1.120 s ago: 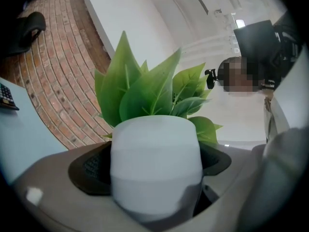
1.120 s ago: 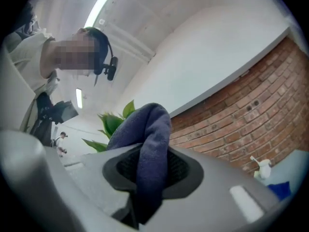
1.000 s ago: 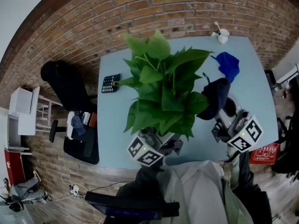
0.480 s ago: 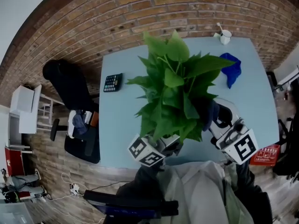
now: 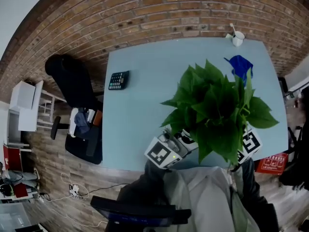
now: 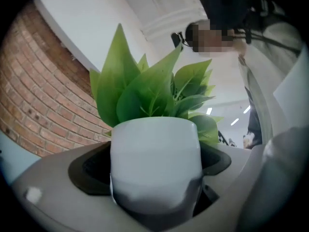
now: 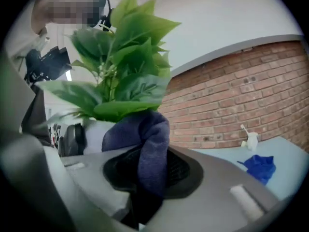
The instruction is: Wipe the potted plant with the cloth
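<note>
Obs: right tool [image 7: 147, 187], jaws clamped on a dark blue cloth [image 7: 147, 139], whose bunched top lies right against the lowest leaves. The left tool [image 6: 154, 195] has its jaws clamped round the white pot [image 6: 154, 151]. The potted plant [image 5: 217, 105] appears lifted off the worktop [image 5: 140, 105], at its near edge. Judgement: wiping is barely begun, with the cloth at the leaf base and most foliage left to do.

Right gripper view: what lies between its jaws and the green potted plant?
A dark blue cloth, pinched by the right gripper, bunched just under the potted plant's leaves; that view shows it.
</note>
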Action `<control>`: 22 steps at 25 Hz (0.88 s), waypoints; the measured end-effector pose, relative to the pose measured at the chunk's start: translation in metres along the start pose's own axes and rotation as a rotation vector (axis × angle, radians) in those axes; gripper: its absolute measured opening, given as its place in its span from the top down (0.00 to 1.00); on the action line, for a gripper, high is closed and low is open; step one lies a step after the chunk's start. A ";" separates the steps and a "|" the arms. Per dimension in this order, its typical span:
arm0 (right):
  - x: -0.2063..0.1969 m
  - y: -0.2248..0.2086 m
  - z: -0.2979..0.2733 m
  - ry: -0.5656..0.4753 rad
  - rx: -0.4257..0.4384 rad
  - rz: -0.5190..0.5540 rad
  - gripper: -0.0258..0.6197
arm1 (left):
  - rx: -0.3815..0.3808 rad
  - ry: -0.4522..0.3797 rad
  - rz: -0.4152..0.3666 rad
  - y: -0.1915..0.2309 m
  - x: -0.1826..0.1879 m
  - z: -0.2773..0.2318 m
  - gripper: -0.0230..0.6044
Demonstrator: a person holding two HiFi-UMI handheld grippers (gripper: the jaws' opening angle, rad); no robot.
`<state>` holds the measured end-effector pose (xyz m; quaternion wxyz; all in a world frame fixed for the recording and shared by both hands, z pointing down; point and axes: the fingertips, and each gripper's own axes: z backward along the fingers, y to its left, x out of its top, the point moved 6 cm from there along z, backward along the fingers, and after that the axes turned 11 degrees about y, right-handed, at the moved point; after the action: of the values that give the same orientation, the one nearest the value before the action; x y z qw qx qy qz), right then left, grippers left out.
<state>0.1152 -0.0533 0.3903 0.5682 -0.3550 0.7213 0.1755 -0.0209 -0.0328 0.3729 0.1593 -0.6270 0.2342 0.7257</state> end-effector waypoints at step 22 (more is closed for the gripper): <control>-0.045 0.009 0.004 0.157 0.105 0.182 0.81 | 0.200 0.128 0.091 0.038 -0.068 0.000 0.12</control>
<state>0.1159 -0.0306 0.4300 0.5096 -0.2703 0.8010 0.1600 -0.0304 -0.0606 0.4451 0.1727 -0.6416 0.3433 0.6638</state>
